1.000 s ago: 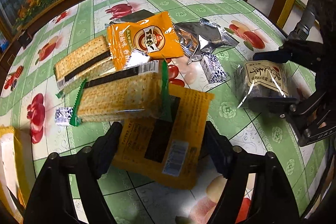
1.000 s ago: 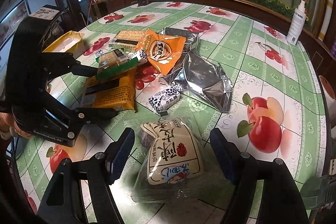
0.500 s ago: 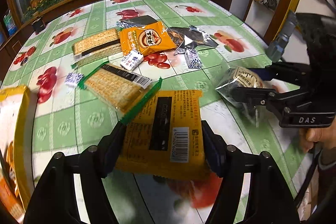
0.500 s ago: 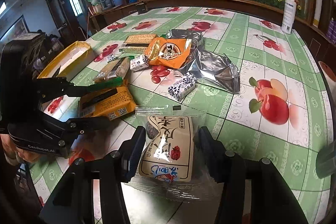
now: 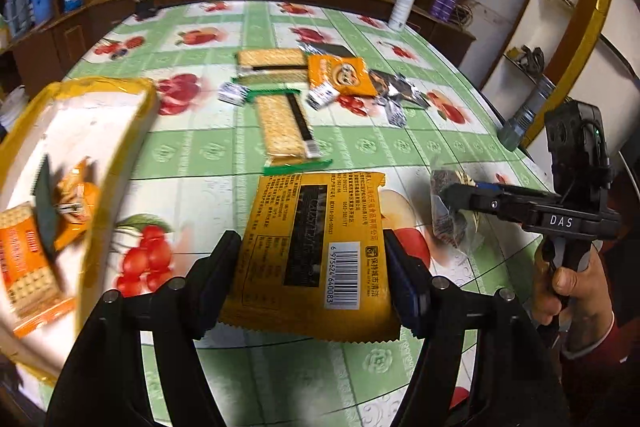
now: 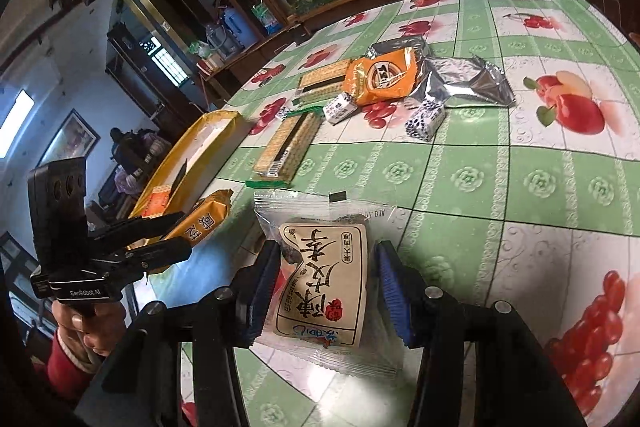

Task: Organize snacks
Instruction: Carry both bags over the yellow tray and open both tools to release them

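Note:
My left gripper (image 5: pixel 310 271) is shut on a yellow snack packet (image 5: pixel 316 247) with a barcode, held above the table. It also shows in the right wrist view (image 6: pixel 204 223). My right gripper (image 6: pixel 326 283) is shut on a clear packet with a beige Chinese label (image 6: pixel 324 279), lifted off the table; it shows in the left wrist view (image 5: pixel 450 211). A yellow-rimmed tray (image 5: pixel 120 131) at the left holds orange snack packets (image 5: pixel 24 251). Cracker packs (image 5: pixel 286 127), an orange packet (image 5: pixel 340 75), a silver bag (image 6: pixel 464 79) and small wrapped candies (image 6: pixel 426 117) lie on the table.
The round table (image 6: pixel 520 187) has a green fruit-print cloth. A white bottle (image 5: pixel 402 5) stands at its far edge. Wooden cabinets and a flower mural ring the back. A grey flashlight-like object (image 5: pixel 524 115) lies at the right edge.
Both grippers have lifted their packets and swung left toward the tray. The cracker pack that lay over the yellow packet has stayed on the table.

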